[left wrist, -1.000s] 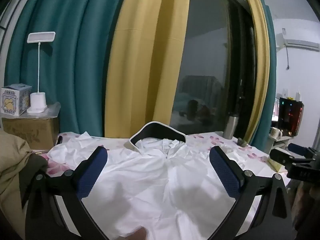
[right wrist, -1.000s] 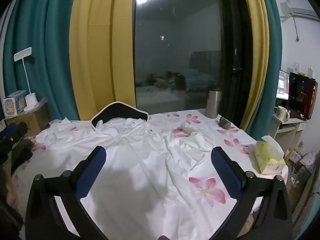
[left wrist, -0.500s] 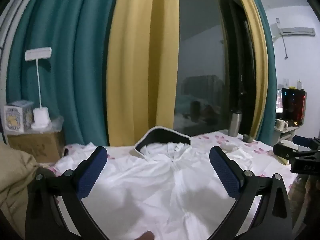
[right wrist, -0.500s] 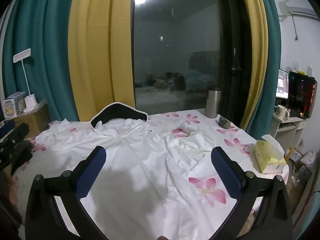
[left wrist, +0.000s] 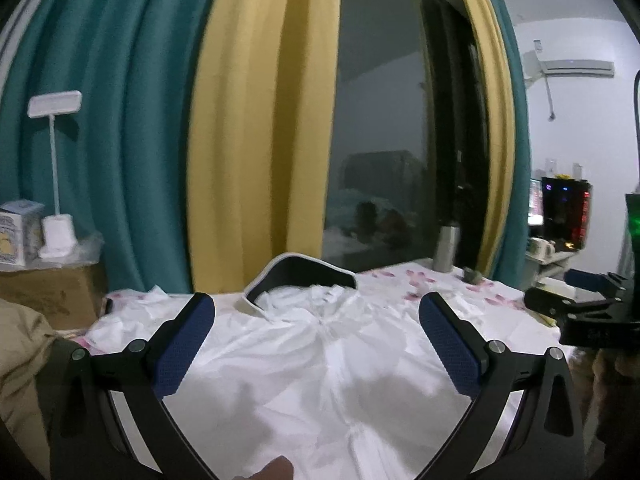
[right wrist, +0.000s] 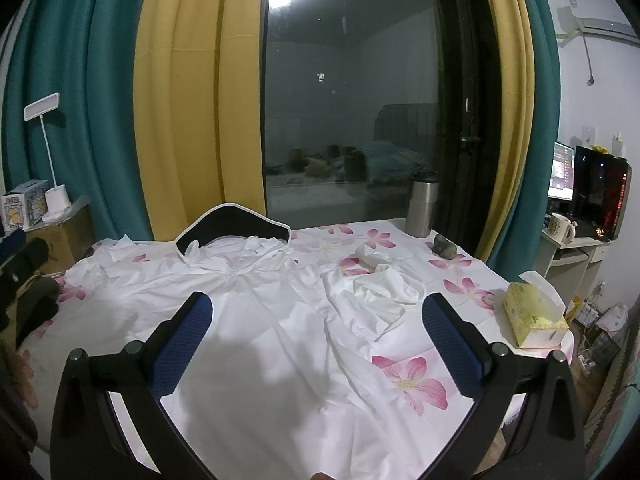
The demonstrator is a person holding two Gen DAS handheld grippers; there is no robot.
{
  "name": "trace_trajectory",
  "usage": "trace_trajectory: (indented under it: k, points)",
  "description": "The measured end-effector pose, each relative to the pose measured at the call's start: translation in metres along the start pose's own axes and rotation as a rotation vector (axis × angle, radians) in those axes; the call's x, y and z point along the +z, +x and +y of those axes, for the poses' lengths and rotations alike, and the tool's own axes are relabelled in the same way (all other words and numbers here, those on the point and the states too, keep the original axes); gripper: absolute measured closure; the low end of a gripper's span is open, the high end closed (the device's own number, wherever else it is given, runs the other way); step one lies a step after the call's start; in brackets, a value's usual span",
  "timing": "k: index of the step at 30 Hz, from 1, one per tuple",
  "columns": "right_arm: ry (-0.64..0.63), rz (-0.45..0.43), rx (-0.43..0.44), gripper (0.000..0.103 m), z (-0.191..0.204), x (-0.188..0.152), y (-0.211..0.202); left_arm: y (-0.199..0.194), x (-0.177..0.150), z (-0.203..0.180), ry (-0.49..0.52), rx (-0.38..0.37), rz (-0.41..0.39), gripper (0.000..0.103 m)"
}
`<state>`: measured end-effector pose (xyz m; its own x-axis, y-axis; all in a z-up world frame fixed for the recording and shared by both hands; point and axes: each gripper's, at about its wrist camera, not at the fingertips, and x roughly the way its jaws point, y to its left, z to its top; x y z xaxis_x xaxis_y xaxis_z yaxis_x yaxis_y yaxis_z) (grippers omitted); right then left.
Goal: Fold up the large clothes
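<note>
Since a second ago the left tool [left wrist: 316, 340] has tipped upward, so its view takes in more curtain and window and less cloth, while the right tool [right wrist: 318, 340] has barely shifted. Both tools stand with their blue pads spread wide and hold nothing; each hangs above the cloth without touching it. The white garment [right wrist: 256, 312] lies spread front-up on the flowered surface [right wrist: 404, 380], its hood toward the window and resting against a black curved chair back [right wrist: 236, 224], its right sleeve [right wrist: 376, 292] crumpled in a heap toward the tissue box [right wrist: 532, 320]. No fold looks started; the work seems to be at the approach, before a first grip on a hem or sleeve. Thin, slippery-looking fabric like this may slide out of a shallow pinch, or the pads may catch two layers at once and drag the whole body askew. A pull on the bunched sleeve could sweep it toward the tissue box or the steel tumbler [right wrist: 420, 208] near the far edge and knock them. With the left tool pointed so high, its camera loses the near hem, so a blind descent could miss the edge altogether
</note>
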<state>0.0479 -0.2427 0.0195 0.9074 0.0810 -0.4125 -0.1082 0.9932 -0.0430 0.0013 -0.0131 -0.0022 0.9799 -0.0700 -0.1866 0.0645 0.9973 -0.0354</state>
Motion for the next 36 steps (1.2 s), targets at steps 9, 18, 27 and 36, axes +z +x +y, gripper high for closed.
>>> trace_trajectory:
  k: [9, 18, 27, 36]
  points:
    - [0.005, -0.002, -0.003, 0.0, -0.0056, -0.0009, 0.0008, -0.0003, -0.0011, -0.0003, -0.007, 0.044, -0.007, 0.0]
    - [0.007, -0.006, -0.007, 0.0, -0.0083, -0.0002, 0.0008, -0.005, 0.004, 0.0013, -0.021, 0.009, -0.042, 0.0]
    - [0.007, -0.007, -0.007, 0.0, -0.009, -0.0009, 0.0003, -0.0058, 0.0058, 0.0023, -0.035, 0.013, -0.047, 0.0]
    - [0.007, -0.008, -0.008, 0.0, -0.01, -0.0008, -0.0002, -0.003, 0.004, -0.0001, -0.03, -0.011, -0.033, 0.0]
